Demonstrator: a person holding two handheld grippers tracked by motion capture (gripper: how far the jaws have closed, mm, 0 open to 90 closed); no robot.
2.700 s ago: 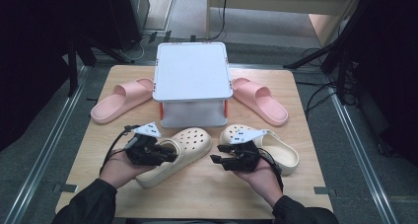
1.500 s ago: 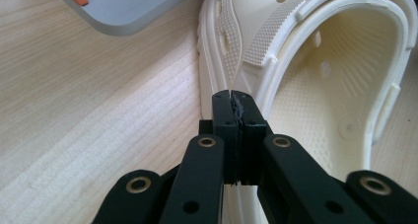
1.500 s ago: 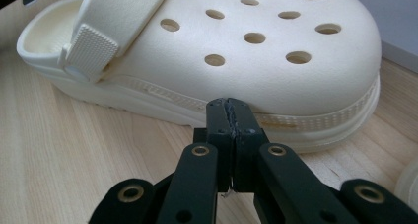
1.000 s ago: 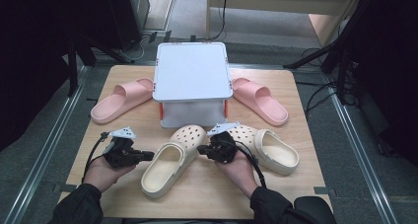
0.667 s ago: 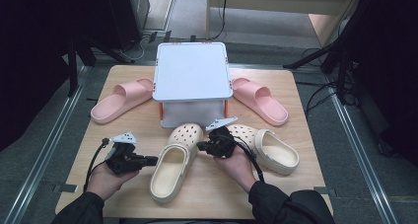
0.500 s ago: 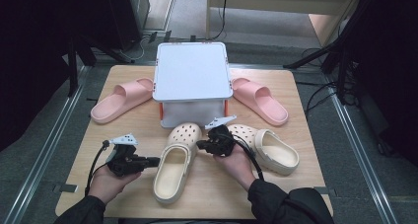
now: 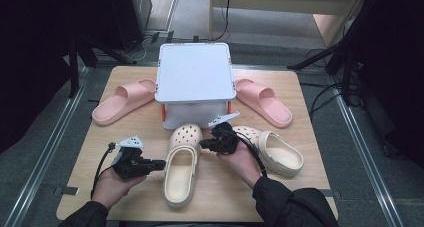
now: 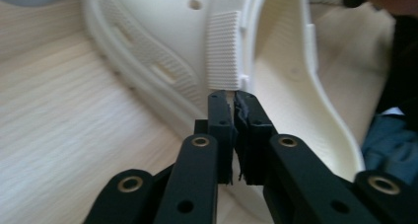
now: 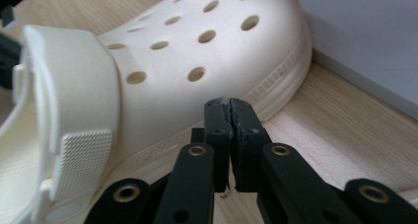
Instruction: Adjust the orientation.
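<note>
A cream clog (image 7: 181, 167) lies between my hands, toe toward the white box (image 7: 196, 72). My left gripper (image 7: 161, 163) points at its left side; in the left gripper view the tips (image 8: 232, 98) sit against the clog's rim (image 8: 162, 41) below the ribbed strap. My right gripper (image 7: 202, 143) points at the toe's right side, tips (image 9: 228, 105) at the sole edge of the holed upper (image 9: 187, 51). Both pairs of jaws have just been opening and stand a hair apart, with nothing between them. The second cream clog (image 7: 280, 152) lies to the right.
The white box stands at the back middle of the wooden table (image 7: 220, 197). One pink slide (image 7: 120, 102) lies left of it and another pink slide (image 7: 265, 101) to its right. Dark floor and cables surround the table.
The cream clog between the hands has swung from a slant to nearly straight, toe toward the box. The grippers have stayed at its two sides.
</note>
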